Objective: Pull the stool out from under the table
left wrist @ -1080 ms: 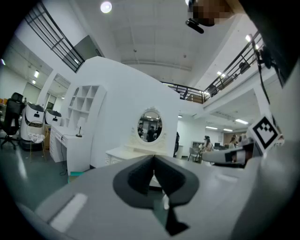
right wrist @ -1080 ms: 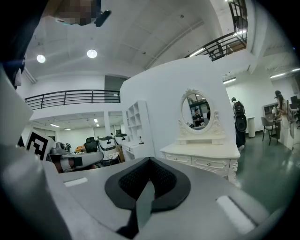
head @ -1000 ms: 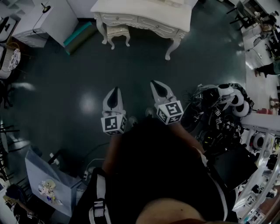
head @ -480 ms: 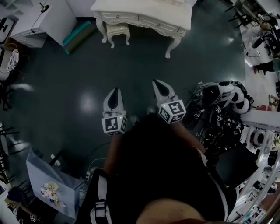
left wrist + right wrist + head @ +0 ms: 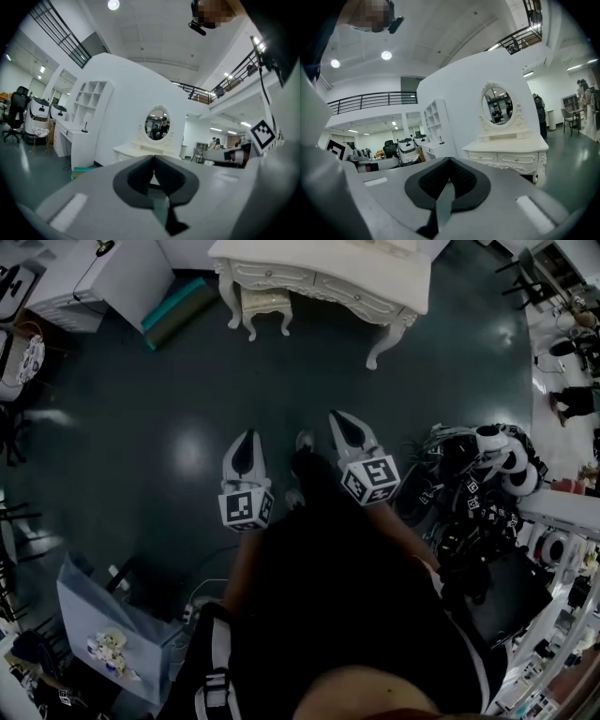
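A small white stool (image 5: 262, 306) stands tucked under the left end of the white dressing table (image 5: 375, 273) at the top of the head view. Both grippers hang over dark floor well short of it. My left gripper (image 5: 248, 435) is shut and holds nothing. My right gripper (image 5: 336, 417) is likewise shut and empty. In the left gripper view the closed jaws of my left gripper (image 5: 153, 157) point toward the dressing table (image 5: 133, 151) and its oval mirror (image 5: 157, 124). The right gripper view shows my right gripper (image 5: 449, 161) closed before the dressing table (image 5: 506, 152). The stool is hidden in both gripper views.
A white cabinet (image 5: 103, 277) and a teal roll (image 5: 178, 315) lie left of the table. A heap of black-and-white gear (image 5: 478, 488) crowds the right side. A grey-blue box (image 5: 103, 624) sits at lower left. The person's shoe (image 5: 305, 442) shows between the grippers.
The table and stool have slid right and slightly nearer in the head view as the person steps forward; a shoe now shows between the grippers. Both stay shut.
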{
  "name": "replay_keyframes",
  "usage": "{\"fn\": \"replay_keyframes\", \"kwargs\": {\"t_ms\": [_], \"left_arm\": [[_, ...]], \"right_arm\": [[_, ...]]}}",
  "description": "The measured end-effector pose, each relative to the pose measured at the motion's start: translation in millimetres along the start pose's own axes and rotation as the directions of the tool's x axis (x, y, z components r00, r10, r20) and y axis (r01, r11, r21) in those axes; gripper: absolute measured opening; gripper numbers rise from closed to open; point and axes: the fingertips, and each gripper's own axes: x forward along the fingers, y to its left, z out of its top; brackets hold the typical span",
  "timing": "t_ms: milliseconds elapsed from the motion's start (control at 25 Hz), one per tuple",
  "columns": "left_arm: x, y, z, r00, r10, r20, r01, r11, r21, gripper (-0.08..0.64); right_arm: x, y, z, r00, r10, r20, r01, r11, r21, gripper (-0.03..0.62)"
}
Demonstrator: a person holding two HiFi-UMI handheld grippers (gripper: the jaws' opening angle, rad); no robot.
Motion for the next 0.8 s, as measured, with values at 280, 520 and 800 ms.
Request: {"fn": "replay_keyframes", "kwargs": {"t_ms": [280,520,800], "left_arm": [[70,38,14,1.0,0.028,-0.009,-0.028,1.0,0.014,0.009],[139,50,28,1.0,0.024,-0.02,-0.024,1.0,0.015,0.009],[200,50,37,0.999,0.01,-0.038,-0.011,1.0,-0.011,0.009]], "right_arm": [[79,-29,16,1.0,0.002,-0.001,-0.002,1.0,0.019,-0.002],[137,-61,34,1.0,0.014,-0.022,-0.014,1.0,0.011,-0.002],[184,-88,45,0.998,0.039,-0.041,-0.039,0.999,0.013,-0.002]]}}
